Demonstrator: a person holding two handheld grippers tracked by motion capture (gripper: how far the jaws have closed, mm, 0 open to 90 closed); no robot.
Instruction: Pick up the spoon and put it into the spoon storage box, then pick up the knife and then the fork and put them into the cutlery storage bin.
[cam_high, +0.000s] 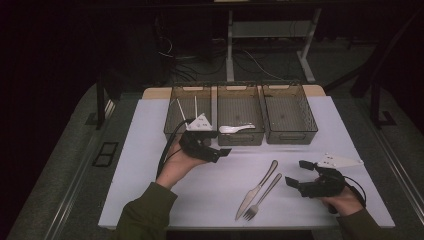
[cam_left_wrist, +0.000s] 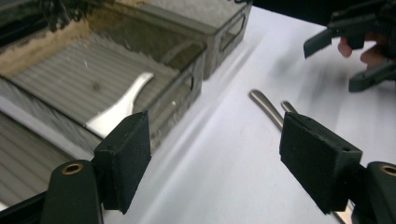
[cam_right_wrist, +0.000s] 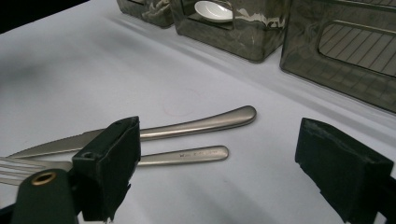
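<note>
A steel knife (cam_high: 258, 189) and a fork (cam_high: 263, 196) lie side by side on the white table top, handles pointing away from me. My right gripper (cam_high: 298, 173) hovers open just right of them; in the right gripper view its jaws frame the knife (cam_right_wrist: 196, 125) and fork (cam_right_wrist: 187, 155) handles without touching. My left gripper (cam_high: 220, 145) is open and holds nothing in front of the middle bin (cam_high: 240, 139). A white spoon (cam_high: 236, 128) lies in that bin, and shows in the left gripper view as the spoon (cam_left_wrist: 121, 105) beyond the left pad.
Three translucent grey bins stand in a row at the back; the left bin (cam_high: 172, 107) holds thin white sticks (cam_high: 195, 106), and I see nothing in the right bin (cam_high: 290, 136). The table mat (cam_high: 150, 150) ends close to my forearms. Dark floor and desk legs lie behind.
</note>
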